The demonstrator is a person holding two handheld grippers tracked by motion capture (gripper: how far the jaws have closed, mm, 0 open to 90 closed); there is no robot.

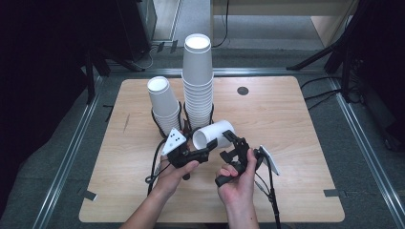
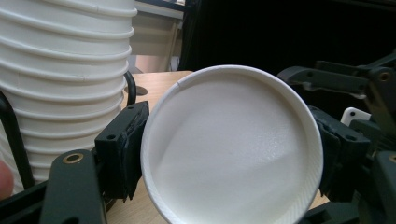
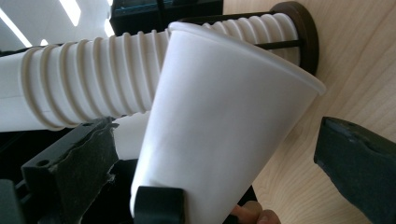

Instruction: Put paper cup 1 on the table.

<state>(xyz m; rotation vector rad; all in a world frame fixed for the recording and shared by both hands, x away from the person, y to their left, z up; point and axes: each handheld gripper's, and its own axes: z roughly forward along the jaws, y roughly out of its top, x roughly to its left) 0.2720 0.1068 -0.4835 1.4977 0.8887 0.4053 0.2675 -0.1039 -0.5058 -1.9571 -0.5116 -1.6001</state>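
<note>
While the two stacks are standing in their black holders at the back of the table point(image 1: 286, 143), a single cup point(image 1: 214, 134) is lying on its side in the air just in front of the tall stack point(image 1: 197, 81), mouth turned toward the person. The left gripper point(image 1: 206, 151) is clamping it at the rim: in the left gripper view the cup's open mouth point(image 2: 232, 145) is sitting between the two pads, both pressing against the rim. The right gripper point(image 1: 230, 139) is hovering at the cup's far side with its jaws spread; in the right gripper view the cup wall point(image 3: 219, 126) is rising between them, a plain gap showing on one side, so it is gripping nothing.

Judging by this, a cup is being handled between the two tools, either coming off a stack or going onto one; which, I cannot tell. The short stack point(image 1: 164, 102) is standing just left of the tall one.

Next, the right jaws are needing to close on the cup's body before the left lets go, gently, since the thin paper is likely crushing under a hard squeeze. Then the cup is wanting turning upright, mouth up, to nest onto a stack.
</note>
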